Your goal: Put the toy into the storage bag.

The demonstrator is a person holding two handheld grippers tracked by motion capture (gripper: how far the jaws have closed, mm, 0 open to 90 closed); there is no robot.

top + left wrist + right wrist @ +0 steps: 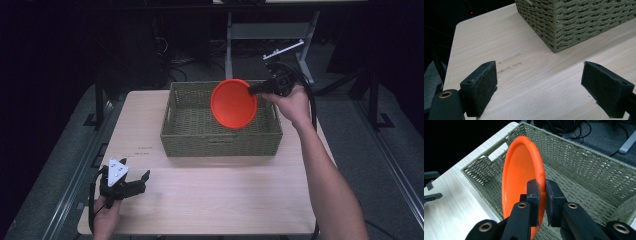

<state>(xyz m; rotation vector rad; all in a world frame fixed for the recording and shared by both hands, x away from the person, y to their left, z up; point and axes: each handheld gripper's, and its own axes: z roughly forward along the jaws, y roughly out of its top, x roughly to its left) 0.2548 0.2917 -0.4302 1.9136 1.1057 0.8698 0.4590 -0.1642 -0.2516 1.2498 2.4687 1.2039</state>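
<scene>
An orange plate [520,172] is clamped by its rim in the closed right gripper [543,195], held on edge above the woven basket [220,137]. The left gripper [131,181], wide open and empty, is held over the table [225,195] near the basket's front left corner.

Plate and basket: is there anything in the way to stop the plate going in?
Nothing visible. The right tongs hold the plate on edge over the open basket, whose visible bottom is bare.
</scene>
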